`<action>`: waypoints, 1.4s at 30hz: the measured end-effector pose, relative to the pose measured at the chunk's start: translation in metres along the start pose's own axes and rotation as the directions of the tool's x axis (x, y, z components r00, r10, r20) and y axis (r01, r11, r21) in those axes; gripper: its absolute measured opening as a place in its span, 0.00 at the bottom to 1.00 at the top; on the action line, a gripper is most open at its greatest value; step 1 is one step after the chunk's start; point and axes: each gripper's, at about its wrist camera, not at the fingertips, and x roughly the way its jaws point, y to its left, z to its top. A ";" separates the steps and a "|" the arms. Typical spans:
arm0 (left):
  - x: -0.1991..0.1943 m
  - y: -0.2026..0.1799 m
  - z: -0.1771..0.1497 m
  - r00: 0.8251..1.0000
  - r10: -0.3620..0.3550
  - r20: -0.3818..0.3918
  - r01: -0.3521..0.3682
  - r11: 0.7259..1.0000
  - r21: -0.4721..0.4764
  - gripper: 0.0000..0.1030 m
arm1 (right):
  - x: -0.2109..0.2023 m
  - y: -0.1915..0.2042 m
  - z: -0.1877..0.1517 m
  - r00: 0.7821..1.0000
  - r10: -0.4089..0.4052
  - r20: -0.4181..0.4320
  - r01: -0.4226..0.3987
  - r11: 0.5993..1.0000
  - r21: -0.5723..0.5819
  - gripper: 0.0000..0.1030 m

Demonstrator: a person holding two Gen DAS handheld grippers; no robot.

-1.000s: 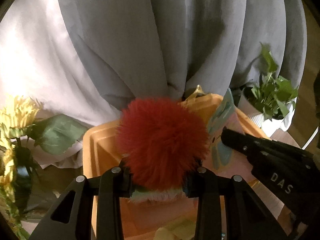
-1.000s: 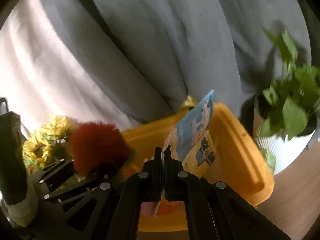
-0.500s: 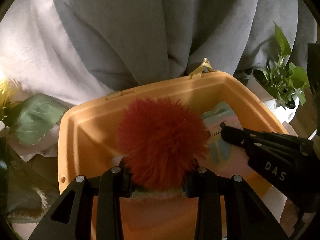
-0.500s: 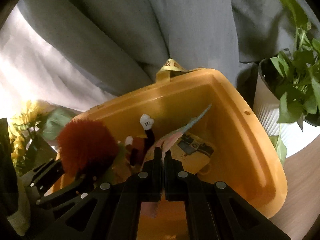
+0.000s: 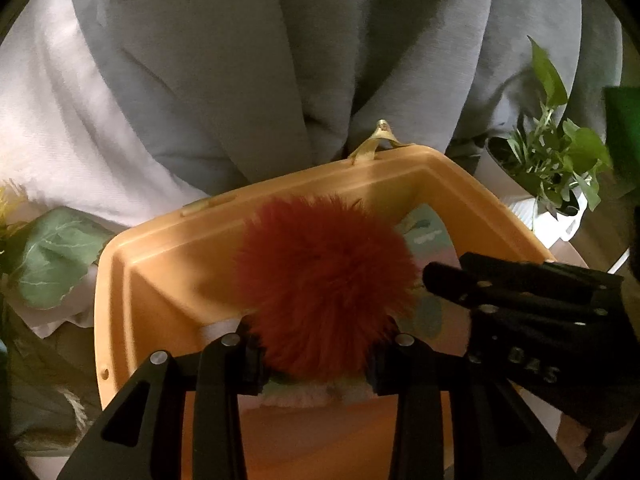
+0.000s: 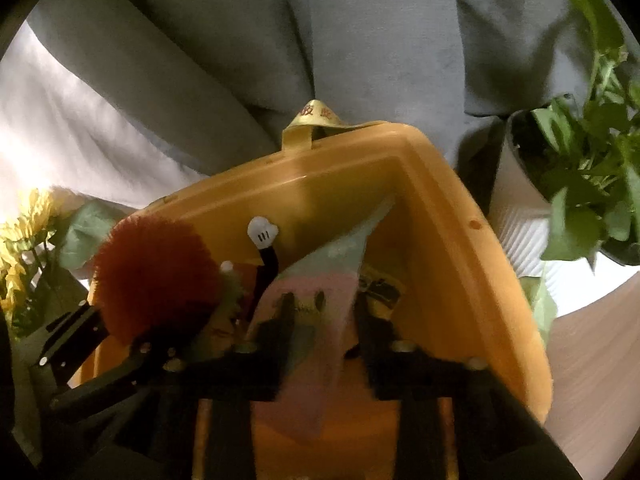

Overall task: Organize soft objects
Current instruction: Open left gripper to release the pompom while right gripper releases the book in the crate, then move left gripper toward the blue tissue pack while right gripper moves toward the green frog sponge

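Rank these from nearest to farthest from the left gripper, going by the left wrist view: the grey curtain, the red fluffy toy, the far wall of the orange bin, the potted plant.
1. Red fluffy toy: clamped in the left gripper.
2. Orange bin: its far wall stands just behind the toy.
3. Potted plant and grey curtain: both beyond the bin, plant at right, curtain behind; too close to call.

"Was it dark on my screen?"

"Yes, mostly dim. Bright light came from the left and washed out the white cloth [image 5: 52, 128]. My right gripper [image 6: 324, 320] looked blurry. The edges curved and went black."
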 end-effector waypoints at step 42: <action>-0.141 -0.030 -0.044 0.986 0.044 0.161 -0.047 0.999 0.014 0.70 | -0.155 0.005 -0.076 0.971 -0.141 0.192 0.128 0.989 0.078 0.40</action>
